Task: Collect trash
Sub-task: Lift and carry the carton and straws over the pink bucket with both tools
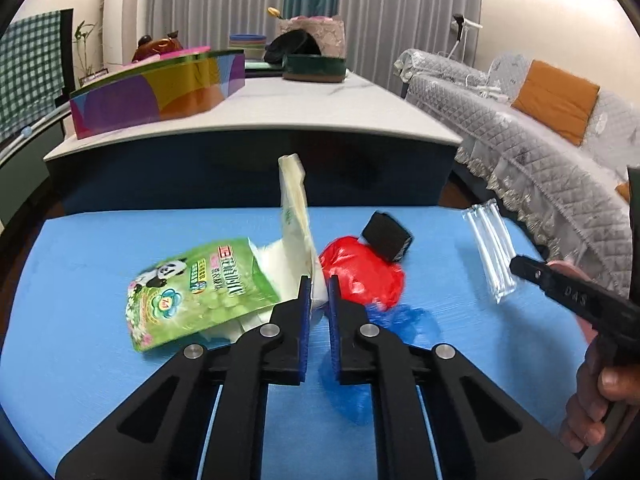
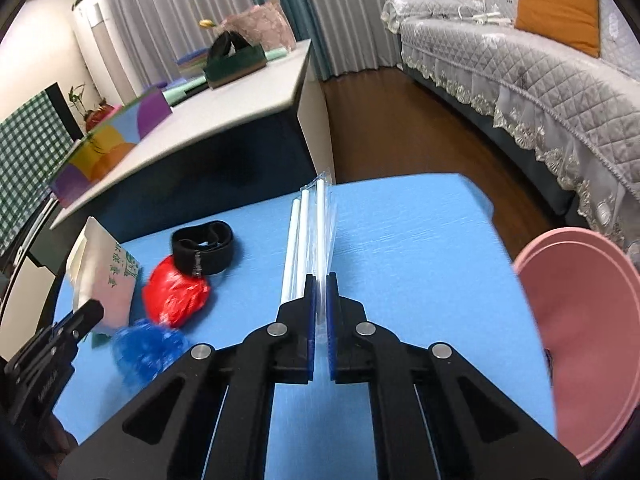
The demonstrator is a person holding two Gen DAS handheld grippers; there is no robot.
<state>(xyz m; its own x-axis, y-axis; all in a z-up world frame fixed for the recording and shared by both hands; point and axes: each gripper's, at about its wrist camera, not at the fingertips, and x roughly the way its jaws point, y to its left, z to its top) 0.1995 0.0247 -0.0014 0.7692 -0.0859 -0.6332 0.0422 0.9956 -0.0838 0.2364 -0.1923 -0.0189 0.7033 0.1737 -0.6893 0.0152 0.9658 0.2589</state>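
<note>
your left tongs [image 1: 319, 282] clamp the tissue pack [image 1: 296, 216]; right tongs [image 2: 321, 280] clamp the straw packet [image 2: 316, 224] over the blue bench [image 2: 420, 240].

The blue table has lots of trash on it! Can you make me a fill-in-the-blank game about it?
1. The right tool is shut on a clear pack of white ____.
2. The black strap lies beside the crumpled ____ plastic bag.
3. The green pouch shows a ____ picture.
4. The bin at the right edge is ____.

Missing words: straws, red, panda, pink
</note>
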